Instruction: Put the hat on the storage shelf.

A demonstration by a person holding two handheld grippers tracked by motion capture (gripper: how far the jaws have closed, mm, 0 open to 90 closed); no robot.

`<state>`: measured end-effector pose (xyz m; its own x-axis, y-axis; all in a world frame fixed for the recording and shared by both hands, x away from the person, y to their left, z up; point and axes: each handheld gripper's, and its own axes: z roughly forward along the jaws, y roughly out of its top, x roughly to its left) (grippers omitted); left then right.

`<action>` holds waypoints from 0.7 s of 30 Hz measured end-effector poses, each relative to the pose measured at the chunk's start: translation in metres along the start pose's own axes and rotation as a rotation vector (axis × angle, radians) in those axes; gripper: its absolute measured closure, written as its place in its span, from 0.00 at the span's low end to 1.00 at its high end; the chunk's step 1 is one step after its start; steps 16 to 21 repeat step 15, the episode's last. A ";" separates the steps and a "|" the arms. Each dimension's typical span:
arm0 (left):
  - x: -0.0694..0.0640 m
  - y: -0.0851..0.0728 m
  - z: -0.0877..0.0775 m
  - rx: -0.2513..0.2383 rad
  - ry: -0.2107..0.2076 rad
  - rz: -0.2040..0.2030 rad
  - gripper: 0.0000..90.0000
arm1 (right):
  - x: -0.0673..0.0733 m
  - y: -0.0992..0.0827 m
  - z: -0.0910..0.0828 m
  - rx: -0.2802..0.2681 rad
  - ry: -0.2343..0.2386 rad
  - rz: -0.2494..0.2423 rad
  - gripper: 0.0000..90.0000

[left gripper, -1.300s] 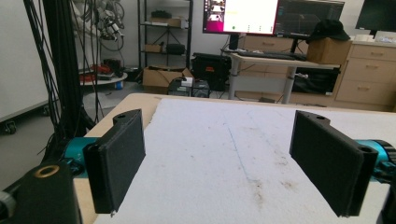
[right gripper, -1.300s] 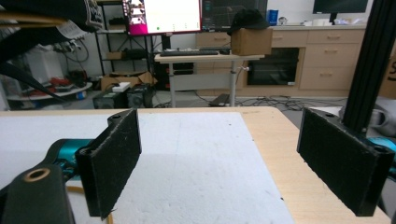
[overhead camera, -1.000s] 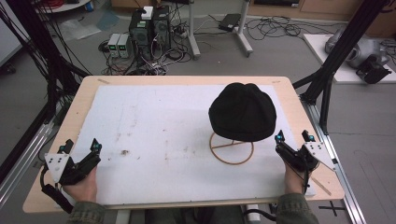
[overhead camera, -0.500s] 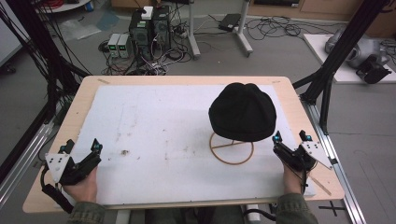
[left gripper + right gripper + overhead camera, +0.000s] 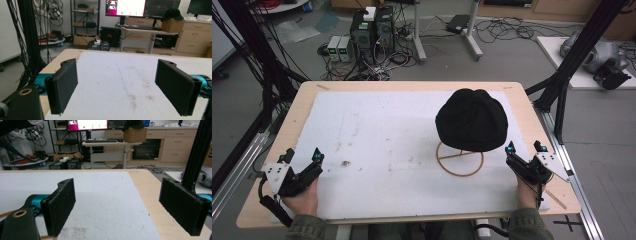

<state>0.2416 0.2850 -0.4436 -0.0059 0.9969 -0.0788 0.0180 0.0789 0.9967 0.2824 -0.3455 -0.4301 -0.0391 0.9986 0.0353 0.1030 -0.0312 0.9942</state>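
Left gripper (image 5: pixel 302 161): jaws spread, empty, resting on surface (image 5: pixel 382 130).
Right gripper (image 5: pixel 524 152): jaws spread, empty.
Black hat (image 5: pixel 471 120): on wire stand (image 5: pixel 459 159), just left-ahead of right gripper, likely for reach.

The beanie (image 5: pixel 471 120) sits on a ring-base stand (image 5: pixel 460 158) near the table's (image 5: pixel 412 86) right edge, on the foam sheet (image 5: pixel 377 145).
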 end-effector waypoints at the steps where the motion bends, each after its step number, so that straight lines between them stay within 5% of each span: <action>1: 0.000 0.000 0.000 0.000 -0.001 0.003 0.21 | 0.000 0.000 0.000 0.000 0.001 -0.001 0.14; 21: 0.001 0.000 0.001 0.006 0.000 -0.010 0.21 | 0.001 -0.001 0.002 0.018 0.021 0.004 0.15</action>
